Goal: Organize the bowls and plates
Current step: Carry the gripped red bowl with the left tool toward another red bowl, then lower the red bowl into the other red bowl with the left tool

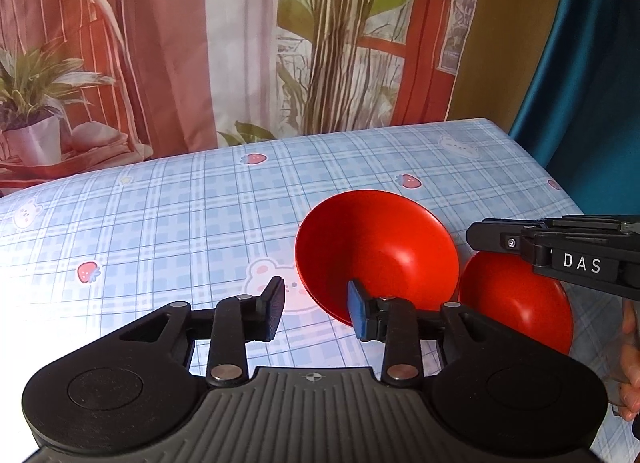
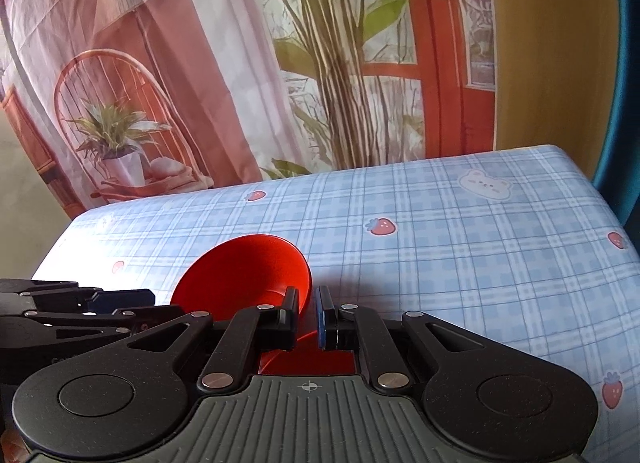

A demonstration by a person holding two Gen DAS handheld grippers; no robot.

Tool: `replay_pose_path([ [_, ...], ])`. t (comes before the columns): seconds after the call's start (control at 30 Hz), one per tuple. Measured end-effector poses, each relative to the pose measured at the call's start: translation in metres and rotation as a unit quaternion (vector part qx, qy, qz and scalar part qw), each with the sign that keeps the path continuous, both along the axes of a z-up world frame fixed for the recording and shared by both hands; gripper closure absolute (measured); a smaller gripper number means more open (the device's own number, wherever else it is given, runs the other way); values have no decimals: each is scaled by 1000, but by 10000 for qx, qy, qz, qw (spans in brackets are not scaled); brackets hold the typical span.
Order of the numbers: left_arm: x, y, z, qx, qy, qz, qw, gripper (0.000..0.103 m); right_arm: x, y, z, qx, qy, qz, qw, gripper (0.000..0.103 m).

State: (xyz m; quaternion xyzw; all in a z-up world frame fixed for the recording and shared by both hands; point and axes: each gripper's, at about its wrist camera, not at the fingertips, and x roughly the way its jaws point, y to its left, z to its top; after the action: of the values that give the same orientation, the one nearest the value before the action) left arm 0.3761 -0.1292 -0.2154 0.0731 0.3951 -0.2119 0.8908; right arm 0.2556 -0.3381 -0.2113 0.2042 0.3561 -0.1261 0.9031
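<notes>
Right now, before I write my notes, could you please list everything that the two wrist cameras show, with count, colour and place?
tilted round red bowl: one, glossy red; middle of the table
second round red bowl: one, glossy red; right of the first, under the right gripper
checked cotton tablecloth: one, pale blue with bears and strawberries; covers the table
printed fabric backdrop: one, pink and orange, with chair and plants; behind the table
teal curtain: one, teal; far right
left gripper: one, black, one blue pad; open, beside the tilted bowl's near rim
right gripper: one, black; apparently shut on the second bowl's rim
hand: one; right edge
</notes>
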Motion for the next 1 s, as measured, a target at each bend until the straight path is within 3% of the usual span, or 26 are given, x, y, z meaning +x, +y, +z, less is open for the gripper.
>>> replay_pose_path([
  [0.23, -19, -1, 13, -261, -73, 47, 9996, 64, -34, -9, 8, -209, -221, -212, 9993, 92],
  [0.6, -39, -43, 0, -523, 376, -686, 9956, 64, -89, -12, -9, -536, -220, -539, 9969, 84],
  [1.0, -41, -65, -20, -314, 641, -857, 9938, 64, -109, -8, -29, -144, -249, -725, 9970, 84],
])
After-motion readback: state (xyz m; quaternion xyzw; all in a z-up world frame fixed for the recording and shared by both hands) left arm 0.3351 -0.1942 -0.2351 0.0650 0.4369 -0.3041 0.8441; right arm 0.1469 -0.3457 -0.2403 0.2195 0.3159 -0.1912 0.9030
